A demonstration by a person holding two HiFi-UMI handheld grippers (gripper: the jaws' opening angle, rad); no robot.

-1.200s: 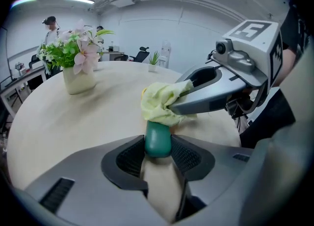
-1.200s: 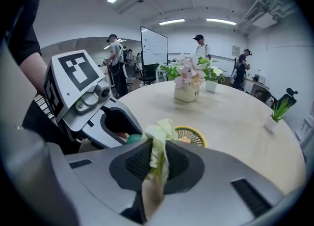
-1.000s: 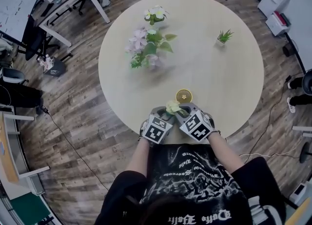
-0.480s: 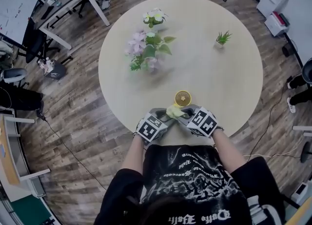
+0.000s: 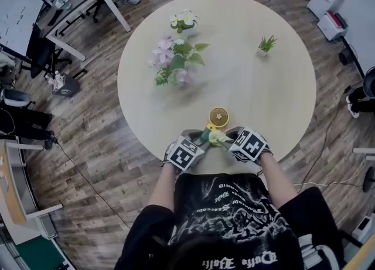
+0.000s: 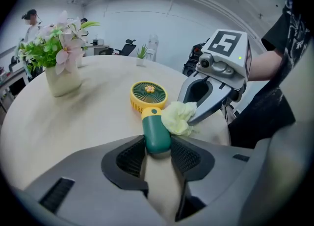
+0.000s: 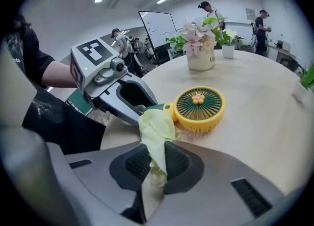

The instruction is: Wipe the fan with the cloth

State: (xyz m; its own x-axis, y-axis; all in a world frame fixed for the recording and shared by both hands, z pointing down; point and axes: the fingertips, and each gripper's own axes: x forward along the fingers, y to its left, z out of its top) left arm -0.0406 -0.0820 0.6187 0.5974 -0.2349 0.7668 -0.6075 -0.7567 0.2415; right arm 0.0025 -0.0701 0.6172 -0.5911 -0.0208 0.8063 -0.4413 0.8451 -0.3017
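Note:
A small hand fan lies on the round table (image 5: 275, 93) near its front edge, with a yellow head (image 5: 219, 116) (image 6: 148, 95) (image 7: 198, 106) and a green handle (image 6: 156, 134). My left gripper (image 5: 201, 139) (image 6: 156, 154) is shut on that handle. My right gripper (image 5: 227, 139) (image 7: 156, 163) is shut on a crumpled pale yellow-green cloth (image 7: 156, 127) (image 6: 179, 117). The cloth touches the handle's right side just below the fan head. In the head view the two grippers meet tip to tip.
A vase of pink flowers (image 5: 176, 61) stands mid-table, with a smaller white-flowered pot (image 5: 184, 20) behind it and a little green plant (image 5: 268, 44) at the far right. Desks and chairs stand on the wooden floor around. People stand in the background.
My right gripper has shifted right and down with the cloth, dragging it along the fan's handle. The left gripper keeps its place on the handle.

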